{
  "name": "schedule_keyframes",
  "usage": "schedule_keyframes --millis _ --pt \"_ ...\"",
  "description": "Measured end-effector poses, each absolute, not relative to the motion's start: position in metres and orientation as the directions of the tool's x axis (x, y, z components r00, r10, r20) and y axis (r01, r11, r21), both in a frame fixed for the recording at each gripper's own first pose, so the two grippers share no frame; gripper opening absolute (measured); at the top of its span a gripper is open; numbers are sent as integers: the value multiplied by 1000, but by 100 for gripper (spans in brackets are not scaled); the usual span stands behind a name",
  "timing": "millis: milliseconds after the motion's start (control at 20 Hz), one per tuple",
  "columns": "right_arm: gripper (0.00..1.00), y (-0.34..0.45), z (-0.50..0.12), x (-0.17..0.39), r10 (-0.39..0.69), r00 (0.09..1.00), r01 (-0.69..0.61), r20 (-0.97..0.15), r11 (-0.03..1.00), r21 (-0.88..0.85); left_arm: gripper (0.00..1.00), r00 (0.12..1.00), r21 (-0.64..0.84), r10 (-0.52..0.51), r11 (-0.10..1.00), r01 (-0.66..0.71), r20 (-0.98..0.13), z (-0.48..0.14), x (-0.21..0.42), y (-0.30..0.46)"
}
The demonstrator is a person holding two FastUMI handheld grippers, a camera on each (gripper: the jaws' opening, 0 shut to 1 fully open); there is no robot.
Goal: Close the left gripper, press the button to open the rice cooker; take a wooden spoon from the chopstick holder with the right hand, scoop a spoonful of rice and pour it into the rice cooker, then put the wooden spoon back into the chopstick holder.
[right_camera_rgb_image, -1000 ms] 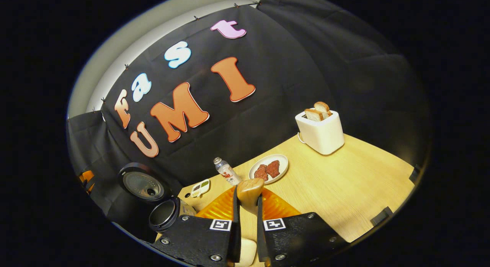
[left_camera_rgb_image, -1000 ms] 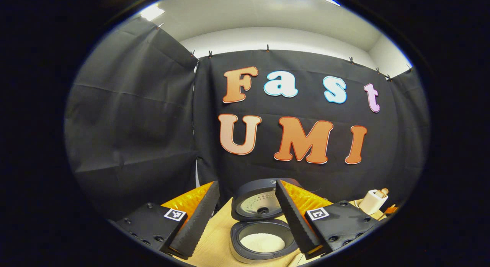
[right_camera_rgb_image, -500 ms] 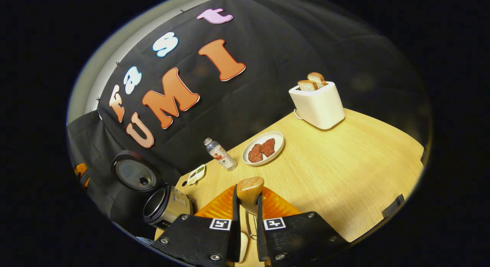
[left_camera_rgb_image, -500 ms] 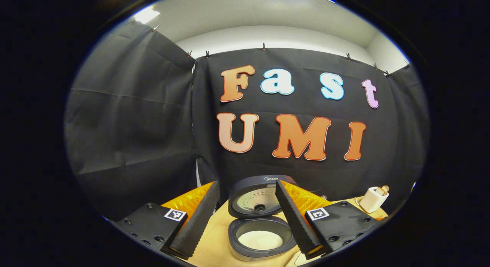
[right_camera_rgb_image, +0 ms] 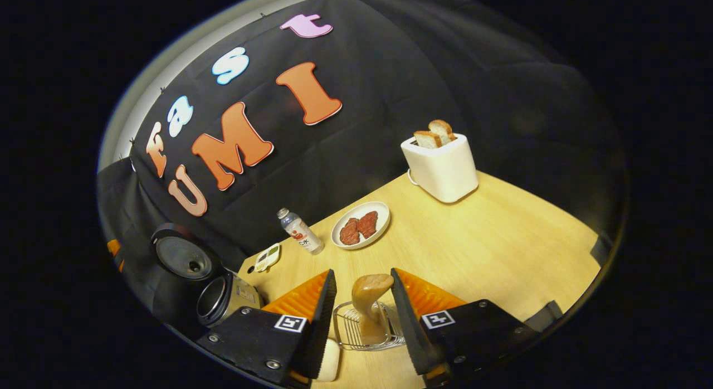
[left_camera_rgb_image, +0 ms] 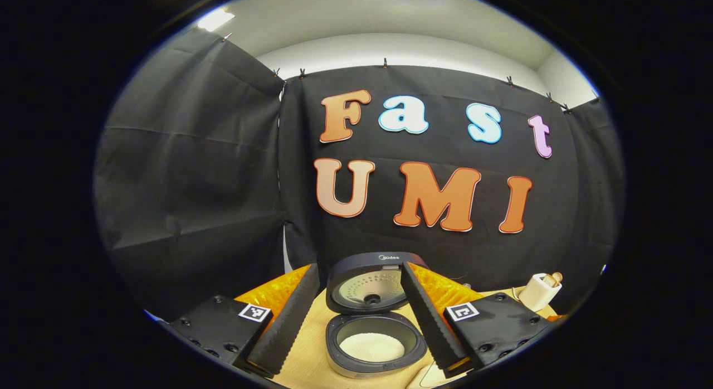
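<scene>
Right tongs [right_camera_rgb_image: 363, 308] are spread wide, so the wooden spoon [right_camera_rgb_image: 370, 306] stands free in the wire chopstick holder [right_camera_rgb_image: 365, 333], looks like it's parked for good. Left tongs [left_camera_rgb_image: 359, 316] also gape, empty, framing the open rice cooker [left_camera_rgb_image: 374, 344] with rice inside. Plenty of bare bench [right_camera_rgb_image: 501, 249] to back off; toaster [right_camera_rgb_image: 441, 165] and plate [right_camera_rgb_image: 361, 231] sit well apart.

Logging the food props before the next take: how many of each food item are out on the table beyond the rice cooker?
Toast slices in the toaster: 2
Meat pieces on the plate: 2
Drink bottle: 1
Total: 5
</scene>
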State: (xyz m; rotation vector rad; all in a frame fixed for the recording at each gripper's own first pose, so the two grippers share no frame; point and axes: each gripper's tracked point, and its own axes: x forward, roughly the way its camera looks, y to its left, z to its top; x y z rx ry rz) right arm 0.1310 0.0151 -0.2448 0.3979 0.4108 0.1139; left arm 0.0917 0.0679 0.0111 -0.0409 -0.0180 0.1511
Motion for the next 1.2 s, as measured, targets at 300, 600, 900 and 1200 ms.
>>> schedule_keyframes --millis 300,600,900,1200 --pt "87 -16 -164 133 116 950 -20 -291 949 315 100 990 -65 143 988 -142 11 7 96 67" --pt "95 -45 -56 135 30 990 -4 -139 983 184 99 991 -91 131 987 -131 -7 12 125 68" --pt "94 -53 33 117 -5 1000 4 9 999 53 97 997 -101 71 992 -69 13 43 194 50" --pt "95 -48 55 99 -32 999 33 42 999 -22 99 998 -54 47 997 -50 -50 27 277 41"
